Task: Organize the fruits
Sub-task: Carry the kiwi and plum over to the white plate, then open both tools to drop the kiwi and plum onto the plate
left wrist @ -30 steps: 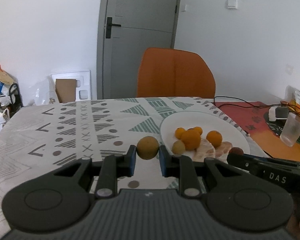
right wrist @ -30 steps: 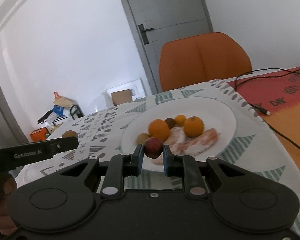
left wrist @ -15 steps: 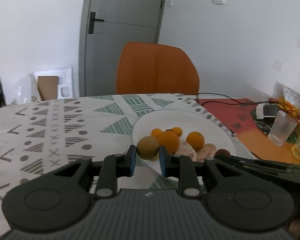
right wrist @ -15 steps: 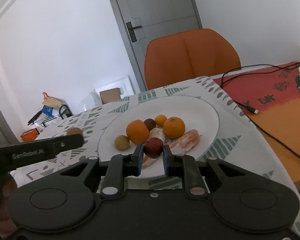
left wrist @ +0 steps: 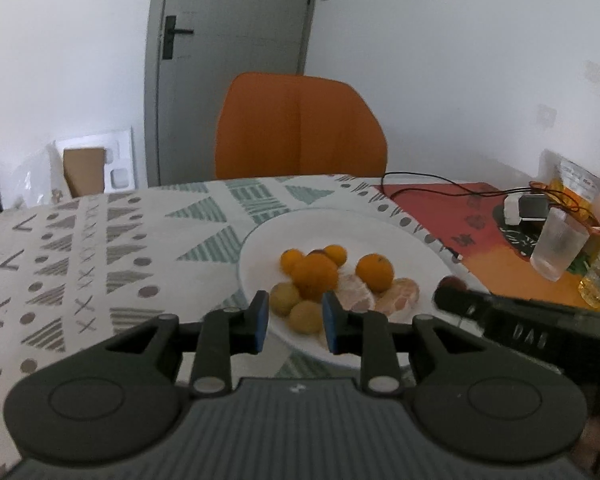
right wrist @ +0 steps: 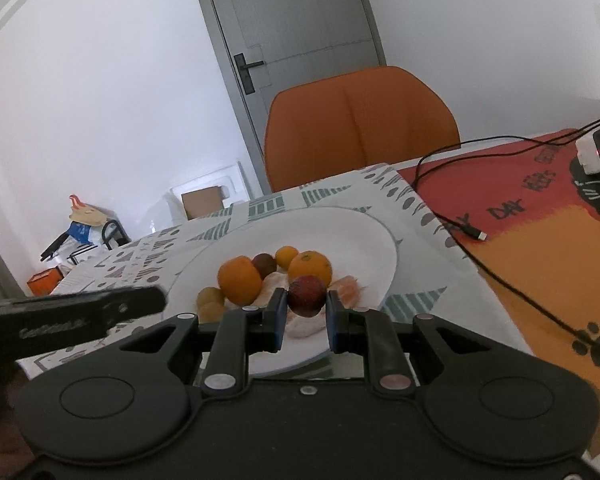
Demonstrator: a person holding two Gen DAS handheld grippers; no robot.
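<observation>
The left gripper [left wrist: 293,322] had just been opening; its blue pads [left wrist: 260,320] stood spread and clear of a yellow-brown fruit [left wrist: 305,317] lying between them at the near rim of the white plate [left wrist: 404,240]. The right gripper [right wrist: 303,317] was pinching a dark red fruit [right wrist: 306,295] above the plate's near side. On the plate lay oranges [right wrist: 240,280], peeled segments [left wrist: 400,296] and another yellow-brown fruit [left wrist: 285,298]. The plate sat on a patterned cloth [left wrist: 100,248], before an orange chair [left wrist: 300,128].

Dining corner, background items
Orange chair [left wrist: 300,128] before a grey door [left wrist: 232,60]; clear cup [left wrist: 556,246], black cable [right wrist: 496,256] on the red mat [right wrist: 540,216].
</observation>
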